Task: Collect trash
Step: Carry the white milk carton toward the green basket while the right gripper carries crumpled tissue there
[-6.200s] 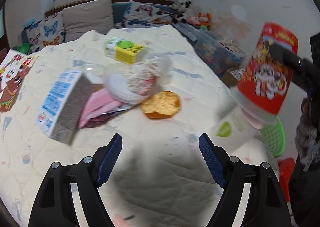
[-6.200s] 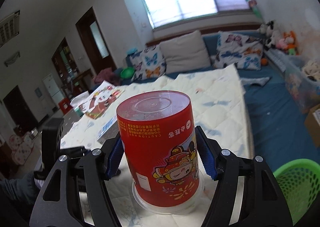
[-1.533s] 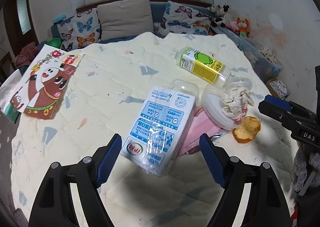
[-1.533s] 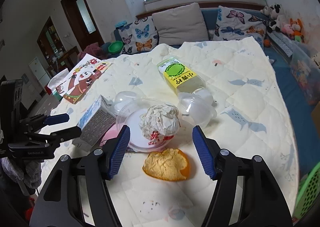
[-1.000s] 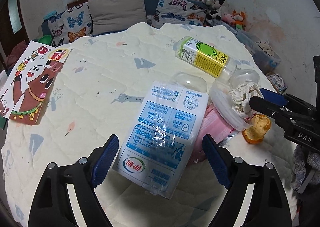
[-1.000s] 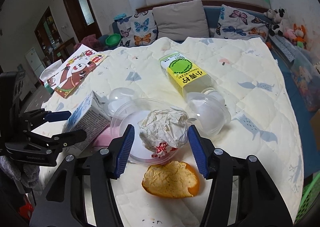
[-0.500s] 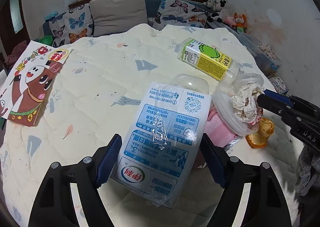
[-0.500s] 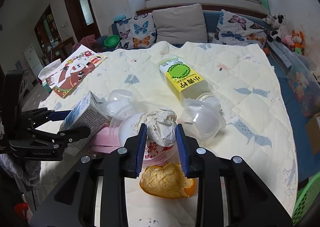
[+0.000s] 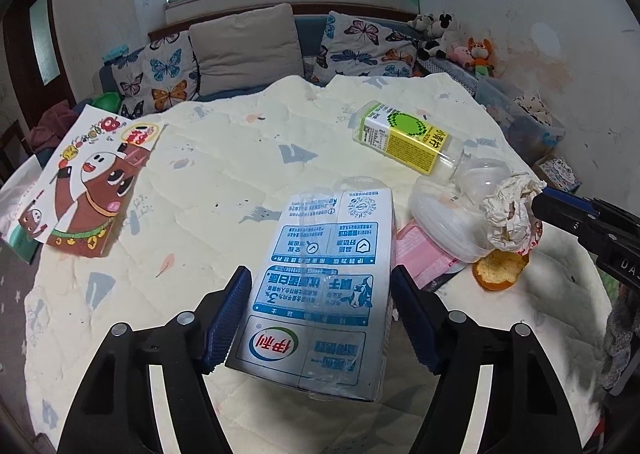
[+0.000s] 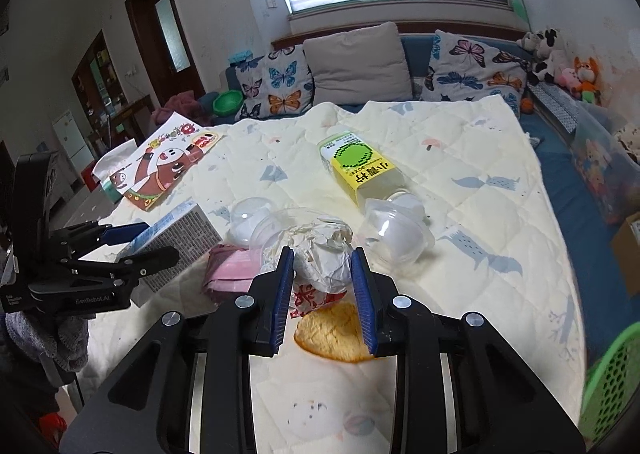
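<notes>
Lifting now: milk carton (image 9: 320, 290), crumpled paper (image 10: 324, 258).

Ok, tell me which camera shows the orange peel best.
The right wrist view: the orange peel lies close below the right gripper, its pale inside facing up. The left wrist view shows only a small piece under the crumpled paper.

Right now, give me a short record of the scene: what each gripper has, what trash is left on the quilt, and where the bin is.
left gripper: jaws just been closing, pads on the milk carton
right gripper: shut on the crumpled paper
left on quilt: bottle lying down, orange peel, clear plastic cups, pink wrapper
also on quilt: picture book
bin: green basket, lower right edge of right wrist view
</notes>
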The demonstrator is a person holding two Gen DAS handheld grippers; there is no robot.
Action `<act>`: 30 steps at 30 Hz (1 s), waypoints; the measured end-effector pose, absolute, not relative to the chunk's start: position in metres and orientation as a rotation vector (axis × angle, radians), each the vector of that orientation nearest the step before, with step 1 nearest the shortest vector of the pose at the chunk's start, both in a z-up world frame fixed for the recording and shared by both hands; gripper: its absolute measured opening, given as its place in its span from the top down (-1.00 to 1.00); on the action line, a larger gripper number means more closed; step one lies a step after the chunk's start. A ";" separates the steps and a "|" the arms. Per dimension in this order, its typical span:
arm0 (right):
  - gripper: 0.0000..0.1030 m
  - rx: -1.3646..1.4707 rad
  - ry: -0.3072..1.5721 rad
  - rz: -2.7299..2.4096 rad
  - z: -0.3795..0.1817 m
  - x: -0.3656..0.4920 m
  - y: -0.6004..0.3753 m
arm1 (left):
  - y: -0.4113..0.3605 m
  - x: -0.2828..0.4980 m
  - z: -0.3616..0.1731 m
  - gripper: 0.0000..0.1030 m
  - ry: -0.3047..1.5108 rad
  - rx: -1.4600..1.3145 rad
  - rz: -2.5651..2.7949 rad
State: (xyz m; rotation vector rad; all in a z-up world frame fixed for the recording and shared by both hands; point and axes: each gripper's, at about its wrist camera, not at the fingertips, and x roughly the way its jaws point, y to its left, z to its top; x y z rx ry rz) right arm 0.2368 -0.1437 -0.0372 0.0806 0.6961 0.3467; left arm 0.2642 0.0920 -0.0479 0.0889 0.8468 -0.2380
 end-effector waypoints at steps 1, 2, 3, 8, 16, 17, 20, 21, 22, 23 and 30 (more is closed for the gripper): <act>0.41 0.080 0.693 0.347 -0.035 0.233 -0.146 | 0.092 0.262 -0.045 -0.34 0.841 0.087 -0.238; 0.41 0.079 0.690 0.346 -0.033 0.230 -0.146 | 0.092 0.259 -0.042 -0.33 0.836 0.083 -0.241; 0.41 0.076 0.685 0.345 -0.031 0.225 -0.148 | 0.092 0.256 -0.040 -0.33 0.831 0.080 -0.241; 0.41 0.095 0.652 0.325 -0.020 0.201 -0.164 | 0.084 0.236 -0.022 -0.33 0.800 0.087 -0.269; 0.41 0.113 0.618 0.271 -0.013 0.158 -0.200 | 0.043 0.204 -0.006 -0.33 0.765 0.105 -0.355; 0.41 0.114 0.615 0.259 -0.013 0.151 -0.207 | 0.035 0.200 -0.005 -0.33 0.762 0.111 -0.367; 0.41 0.130 0.609 0.224 -0.014 0.135 -0.226 | 0.011 0.191 -0.003 -0.33 0.758 0.124 -0.405; 0.41 0.142 0.610 0.206 -0.015 0.127 -0.237 | 0.005 0.189 -0.003 -0.33 0.758 0.127 -0.415; 0.41 0.147 0.610 0.194 -0.016 0.124 -0.244 | -0.006 0.185 -0.004 -0.33 0.760 0.130 -0.433; 0.41 0.154 0.609 0.172 -0.018 0.116 -0.255 | -0.013 0.183 -0.004 -0.33 0.761 0.134 -0.445; 0.41 0.174 0.618 0.047 -0.026 0.080 -0.315 | -0.075 0.167 -0.005 -0.33 0.760 0.175 -0.548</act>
